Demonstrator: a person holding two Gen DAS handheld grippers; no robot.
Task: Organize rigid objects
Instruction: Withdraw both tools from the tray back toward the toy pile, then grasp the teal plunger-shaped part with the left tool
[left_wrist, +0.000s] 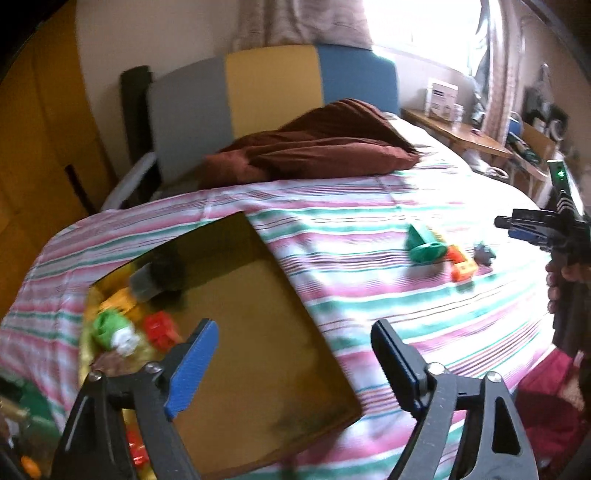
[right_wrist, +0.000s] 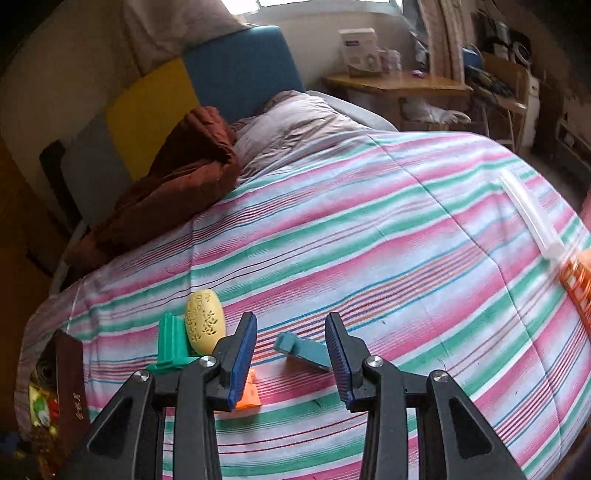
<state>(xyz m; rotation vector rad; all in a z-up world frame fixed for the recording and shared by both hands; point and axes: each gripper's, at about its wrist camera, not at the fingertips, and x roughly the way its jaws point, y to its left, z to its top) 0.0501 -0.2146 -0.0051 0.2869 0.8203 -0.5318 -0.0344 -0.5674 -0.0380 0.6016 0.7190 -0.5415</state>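
My left gripper (left_wrist: 295, 328) is open and empty above a flat brown lid (left_wrist: 251, 332) lying on the striped bed. Beside the lid, an open box holds a red block (left_wrist: 159, 328), a green-and-white piece (left_wrist: 110, 328) and a grey piece (left_wrist: 144, 284). Further right on the bed lie a green piece (left_wrist: 424, 243), an orange block (left_wrist: 461, 266) and a dark piece (left_wrist: 484, 253). A hand holds my right gripper (right_wrist: 291, 321), which is open low over the cover with nothing between its fingers. A teal piece (right_wrist: 303, 349) lies just beyond them, a yellow egg-shaped object (right_wrist: 205, 321) and a green piece (right_wrist: 171, 343) to their left.
A brown blanket (left_wrist: 314, 147) is heaped against the grey, yellow and blue headboard. An orange basket (right_wrist: 578, 288) and a white strip (right_wrist: 532, 218) sit at the bed's right edge. A wooden table (right_wrist: 395, 83) stands beyond the bed. The box (right_wrist: 70, 384) is at the left edge.
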